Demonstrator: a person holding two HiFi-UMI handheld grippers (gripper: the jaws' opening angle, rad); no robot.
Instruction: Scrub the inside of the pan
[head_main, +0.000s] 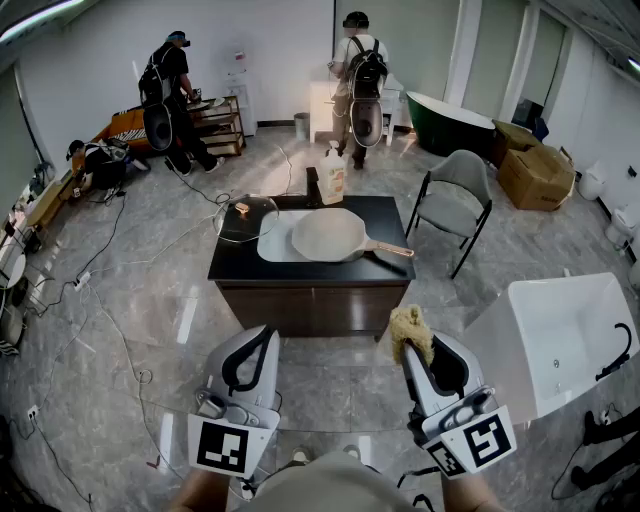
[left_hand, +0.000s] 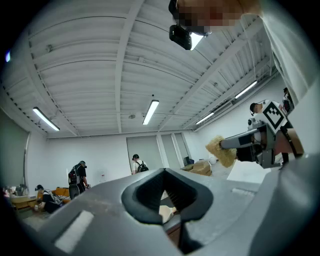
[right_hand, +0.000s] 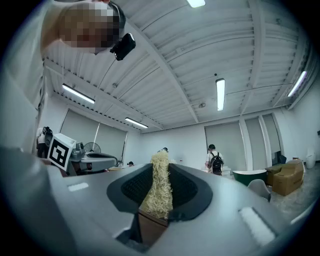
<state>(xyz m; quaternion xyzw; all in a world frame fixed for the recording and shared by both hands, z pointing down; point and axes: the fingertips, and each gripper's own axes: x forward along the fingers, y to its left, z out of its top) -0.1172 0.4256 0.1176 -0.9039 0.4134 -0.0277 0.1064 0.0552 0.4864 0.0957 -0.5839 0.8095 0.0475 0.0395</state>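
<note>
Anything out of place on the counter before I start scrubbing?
The glass lid at the counter's far-left corner seems to overhang the edge. The pan lies flat, partly on a white tray; no spill shows.

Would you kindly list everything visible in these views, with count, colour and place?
pan: one, beige, on the counter, handle pointing right
glass lid: one, clear, counter's left edge
bottle: one, pale with orange label, counter's far edge
counter: one, black top, mid-room
chair: one, grey, right of counter
bathtubs: one dark green far right, one white near right
cardboard boxes: brown, far right
people: two standing, one crouching, far side
scrubber: one, yellowish, in right gripper
left gripper: grey, shut, empty
right gripper: grey, shut on scrubber
</note>
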